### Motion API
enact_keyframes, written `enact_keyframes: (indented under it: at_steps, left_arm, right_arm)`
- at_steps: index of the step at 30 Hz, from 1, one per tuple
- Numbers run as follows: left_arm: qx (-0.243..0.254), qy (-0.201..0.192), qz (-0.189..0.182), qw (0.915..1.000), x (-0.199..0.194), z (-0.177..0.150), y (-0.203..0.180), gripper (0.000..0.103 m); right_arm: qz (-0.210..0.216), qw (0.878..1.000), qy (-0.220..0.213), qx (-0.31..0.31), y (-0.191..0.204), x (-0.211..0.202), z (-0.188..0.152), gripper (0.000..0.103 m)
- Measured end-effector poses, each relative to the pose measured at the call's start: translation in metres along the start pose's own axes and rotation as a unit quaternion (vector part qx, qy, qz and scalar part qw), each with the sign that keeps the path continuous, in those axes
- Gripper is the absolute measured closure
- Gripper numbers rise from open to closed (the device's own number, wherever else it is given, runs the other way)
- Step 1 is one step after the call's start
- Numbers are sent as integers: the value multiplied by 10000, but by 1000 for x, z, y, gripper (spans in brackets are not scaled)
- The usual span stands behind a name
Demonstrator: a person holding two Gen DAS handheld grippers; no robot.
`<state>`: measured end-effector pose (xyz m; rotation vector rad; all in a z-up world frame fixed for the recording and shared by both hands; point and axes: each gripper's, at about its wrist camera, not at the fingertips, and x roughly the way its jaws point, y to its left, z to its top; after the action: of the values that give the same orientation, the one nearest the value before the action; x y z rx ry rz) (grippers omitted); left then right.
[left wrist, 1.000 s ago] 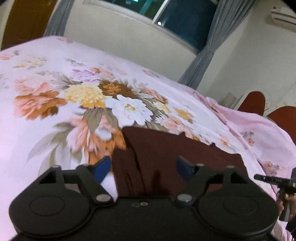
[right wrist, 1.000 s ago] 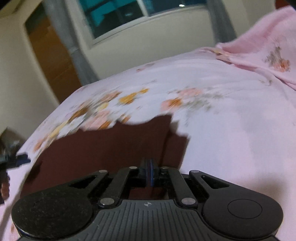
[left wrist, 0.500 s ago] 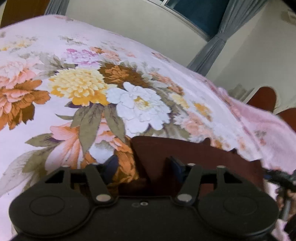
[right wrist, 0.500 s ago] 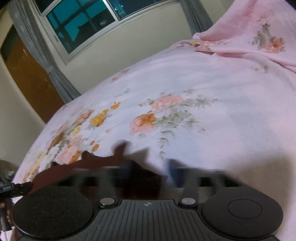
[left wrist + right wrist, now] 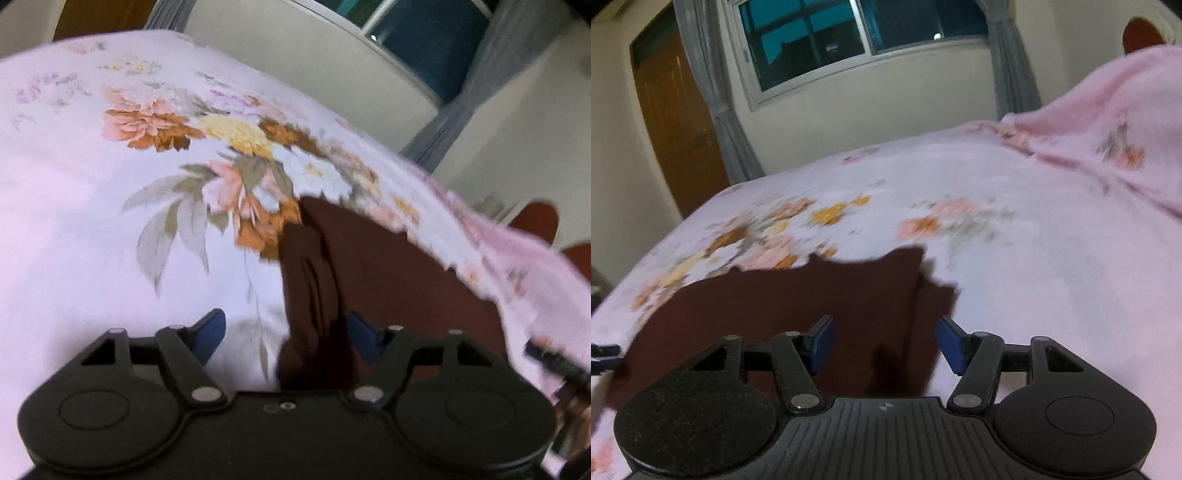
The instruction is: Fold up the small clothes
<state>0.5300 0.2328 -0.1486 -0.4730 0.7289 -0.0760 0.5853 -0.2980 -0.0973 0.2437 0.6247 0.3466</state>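
Floral bedsheet [image 5: 92, 206], window [image 5: 827, 40], perhaps door [image 5: 676, 122].

Black left gripper [image 5: 286, 332], right gripper [image 5: 886, 345]: blue pads, silver screws

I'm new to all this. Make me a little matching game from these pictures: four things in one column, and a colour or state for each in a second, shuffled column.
Things:
1. garment
2. bedsheet
3. curtains
4. right claw

Descriptions:
a. grey, hanging beside the window
b. open, with blue pads
c. dark maroon, lying on the bed
d. pale pink with a flower print

Pairs: 1-c, 2-d, 3-a, 4-b
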Motion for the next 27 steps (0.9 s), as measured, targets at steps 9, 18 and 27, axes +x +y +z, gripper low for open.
enact_keyframes:
  at_steps: [9, 18, 27]
  left_arm:
    - [1184, -36, 662, 9908, 10, -17, -35, 29]
    - [1567, -91, 693, 9852, 20, -12, -44, 27]
    - [1099, -376, -204, 9930, 30, 42, -31, 44]
  right_arm:
    - [-464, 9967, 664, -24, 5, 22, -23, 43]
    - [-457, 9978, 450, -140, -1, 20, -16, 42]
    - [-2, 9998, -60, 214, -23, 24, 24, 43]
